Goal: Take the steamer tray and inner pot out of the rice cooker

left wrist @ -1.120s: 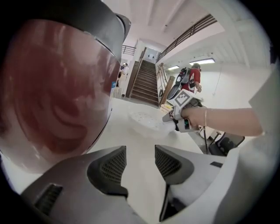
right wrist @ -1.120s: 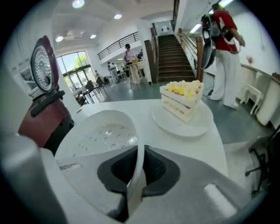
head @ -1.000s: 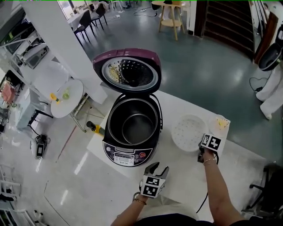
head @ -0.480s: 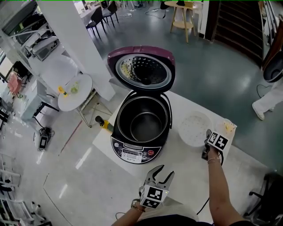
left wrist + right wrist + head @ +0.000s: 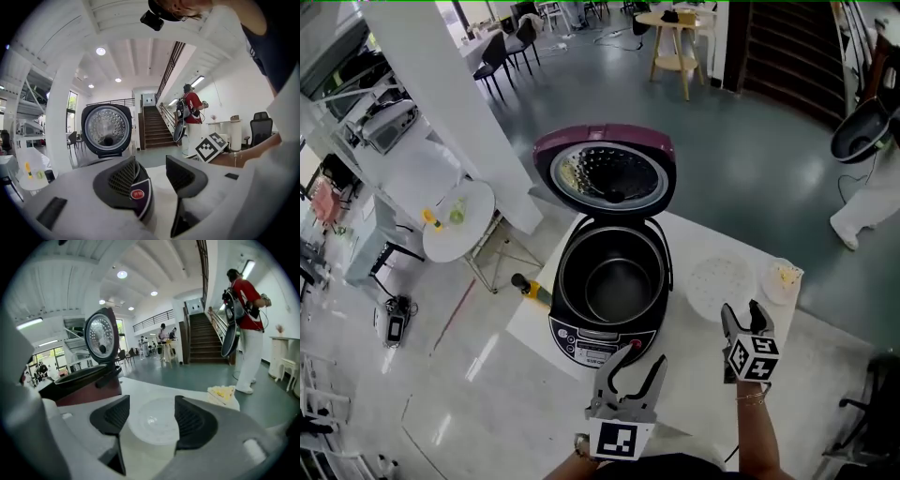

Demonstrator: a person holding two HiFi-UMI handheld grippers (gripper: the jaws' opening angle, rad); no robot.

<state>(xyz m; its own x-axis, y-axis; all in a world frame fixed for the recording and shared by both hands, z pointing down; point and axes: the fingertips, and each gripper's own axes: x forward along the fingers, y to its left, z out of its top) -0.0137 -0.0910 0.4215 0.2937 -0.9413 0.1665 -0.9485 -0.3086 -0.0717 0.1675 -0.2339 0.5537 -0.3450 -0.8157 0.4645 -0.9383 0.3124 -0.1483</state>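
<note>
My right gripper (image 5: 741,316) has just been opening, nothing between its jaws; the tray (image 5: 722,284) lies on the table (image 5: 694,367) beyond it. Left gripper (image 5: 635,361) spread, empty. Pot (image 5: 619,283) sits in the cooker (image 5: 602,339).

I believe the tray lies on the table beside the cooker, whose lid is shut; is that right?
Not quite: the lid stands open, as the head view shows. The tray does lie on the table beside the cooker.
</note>
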